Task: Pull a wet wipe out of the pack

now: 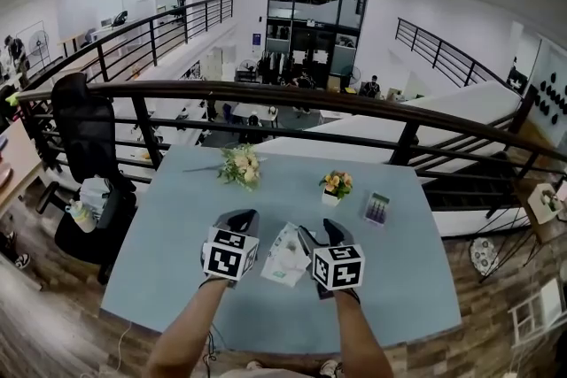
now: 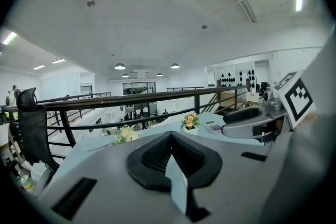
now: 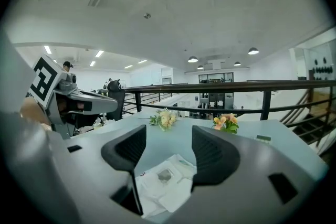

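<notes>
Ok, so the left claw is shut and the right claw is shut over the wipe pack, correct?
No: the right claw is open, jaws apart, over the wipe pack, as the right gripper view shows. The left claw is shut.

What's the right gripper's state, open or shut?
Open. The right gripper shows its black ribbed jaws apart, with the flat white wipe pack visible through the gap.

I find no text, brand or number that I can read. The wet wipe pack (image 1: 285, 257) carries print on its face, too small and blurred to make out. The calculator (image 1: 376, 208) shows no legible digits. The cubes on my left gripper (image 1: 243, 216) and right gripper (image 1: 319, 230) bear only black-and-white square markers, no letters.
</notes>
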A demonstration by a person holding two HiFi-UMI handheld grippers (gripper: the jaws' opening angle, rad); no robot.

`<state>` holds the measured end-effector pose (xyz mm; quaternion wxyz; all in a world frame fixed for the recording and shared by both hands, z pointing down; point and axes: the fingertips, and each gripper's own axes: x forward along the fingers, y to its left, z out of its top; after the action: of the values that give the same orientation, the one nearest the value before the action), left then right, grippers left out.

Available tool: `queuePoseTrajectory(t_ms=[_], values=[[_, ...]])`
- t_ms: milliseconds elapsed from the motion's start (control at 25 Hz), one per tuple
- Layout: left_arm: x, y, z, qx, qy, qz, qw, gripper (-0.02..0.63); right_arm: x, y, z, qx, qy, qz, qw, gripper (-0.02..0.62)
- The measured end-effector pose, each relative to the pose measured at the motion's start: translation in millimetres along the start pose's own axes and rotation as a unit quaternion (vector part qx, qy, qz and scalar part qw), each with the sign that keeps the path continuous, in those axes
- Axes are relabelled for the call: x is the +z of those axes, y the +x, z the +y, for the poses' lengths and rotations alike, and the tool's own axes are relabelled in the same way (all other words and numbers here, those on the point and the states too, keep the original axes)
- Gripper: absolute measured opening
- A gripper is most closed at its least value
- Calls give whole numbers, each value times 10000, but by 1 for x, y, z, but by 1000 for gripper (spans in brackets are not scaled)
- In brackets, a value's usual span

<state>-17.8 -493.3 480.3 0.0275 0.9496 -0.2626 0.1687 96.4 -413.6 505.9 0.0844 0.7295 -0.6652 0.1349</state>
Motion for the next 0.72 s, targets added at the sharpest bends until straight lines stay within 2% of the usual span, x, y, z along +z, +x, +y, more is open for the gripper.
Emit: queuePoseTrajectory(t_ms=[360,720], values=[[-13,5,-1,-96,24,93,9999,-5,-42,21,15,193,54,505,9985,256],[-24,10,0,-156,67,205,9996,-5,-78,35,21,216,220,897,9955,255]])
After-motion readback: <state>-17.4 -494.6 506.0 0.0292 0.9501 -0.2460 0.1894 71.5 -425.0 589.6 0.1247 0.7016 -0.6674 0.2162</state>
